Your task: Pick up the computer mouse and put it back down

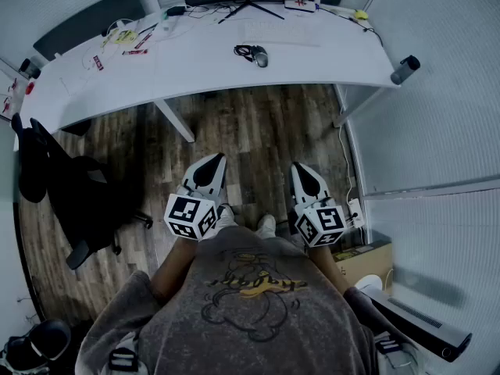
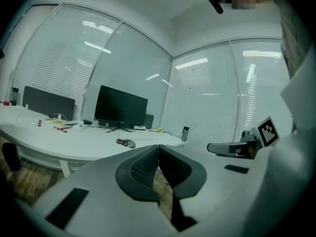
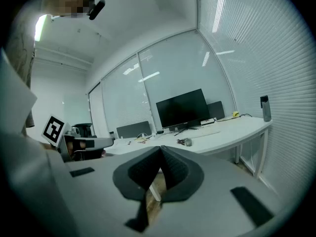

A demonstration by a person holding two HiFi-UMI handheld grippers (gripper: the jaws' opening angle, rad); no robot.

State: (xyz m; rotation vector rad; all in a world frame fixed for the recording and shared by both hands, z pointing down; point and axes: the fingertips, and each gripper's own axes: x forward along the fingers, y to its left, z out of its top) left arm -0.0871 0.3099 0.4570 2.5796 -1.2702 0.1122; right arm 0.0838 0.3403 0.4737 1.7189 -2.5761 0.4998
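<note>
We find the left gripper (image 2: 158, 148) closed: its two jaws meet at the tips with nothing between them, and only the wooden floor (image 1: 258, 131) shows through the gap lower down. The right gripper (image 3: 160, 149) is in the same condition, with its jaws pressed together at the tips and empty. Neither one touches anything. In the head view both are held in front of the person's body, side by side above the floor, well short of the desk (image 1: 195, 73) and pointing towards it. The computer mouse (image 1: 260, 56) lies on the white desk, near its front edge, well apart from both grippers. Its cable (image 1: 245, 51) is bunched in a dark loop just to its left. A keyboard (image 1: 280, 33) lies just behind the mouse, and a dark monitor (image 2: 121, 107) stands further back. A bottle (image 1: 405, 69) stands at the desk's right end. A black office chair (image 1: 78, 198) stands on the floor at the left
</note>
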